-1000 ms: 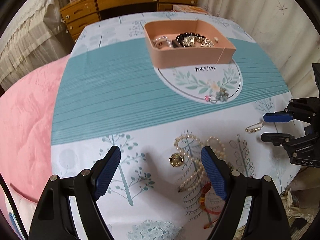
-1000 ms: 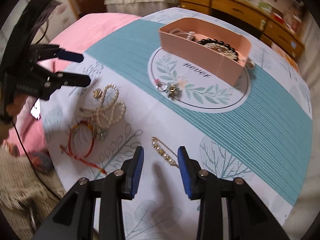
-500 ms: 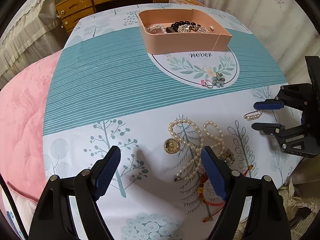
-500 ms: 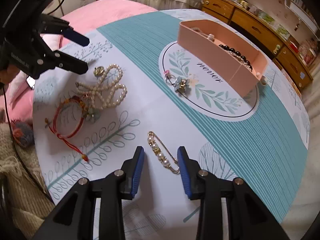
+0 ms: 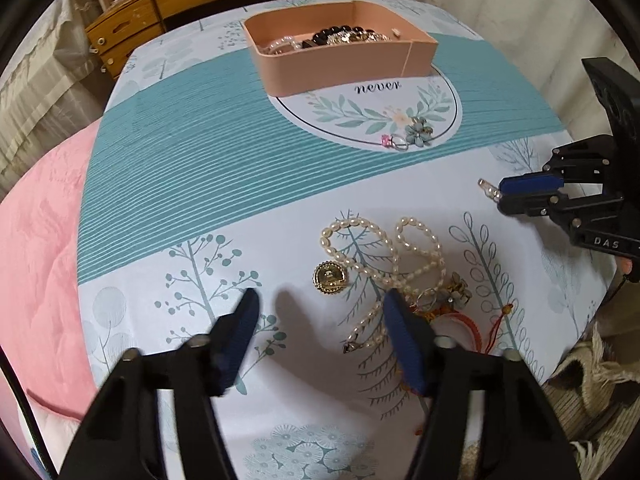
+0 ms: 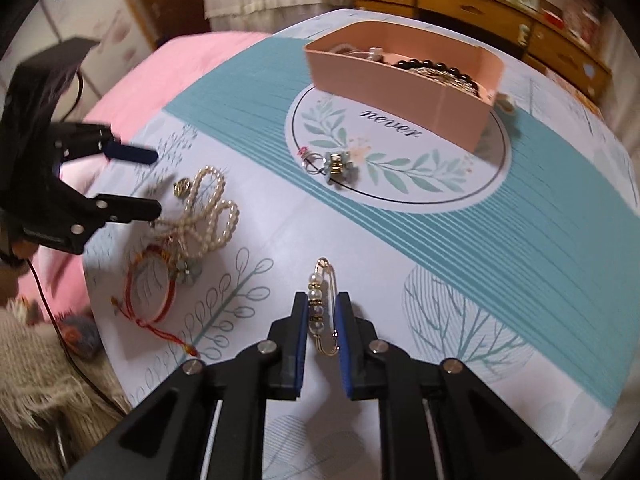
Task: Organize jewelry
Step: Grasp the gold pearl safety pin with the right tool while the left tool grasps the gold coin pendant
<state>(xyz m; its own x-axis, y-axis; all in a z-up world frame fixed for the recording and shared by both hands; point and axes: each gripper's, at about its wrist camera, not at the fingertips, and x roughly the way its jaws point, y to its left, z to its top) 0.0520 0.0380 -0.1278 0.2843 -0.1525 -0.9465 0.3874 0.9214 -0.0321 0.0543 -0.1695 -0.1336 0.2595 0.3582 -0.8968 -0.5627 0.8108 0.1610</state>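
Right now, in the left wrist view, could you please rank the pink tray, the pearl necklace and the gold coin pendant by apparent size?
1. Pink tray, though farthest away.
2. Pearl necklace.
3. Gold coin pendant, clearly smallest.

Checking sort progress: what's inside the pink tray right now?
The pink tray holds a black bead bracelet, a pale pearl strand and a tangle of gold and silver pieces. Its near wall hides the floor, so anything lying lower is unseen.

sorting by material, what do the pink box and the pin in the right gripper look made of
Pink box: looks like matte plastic or card, with smooth, thin walls; cannot tell which. Brooch pin, clamped in the right gripper: thin shiny gold-toned wire, likely metal, strung with glossy white pearl-like beads.
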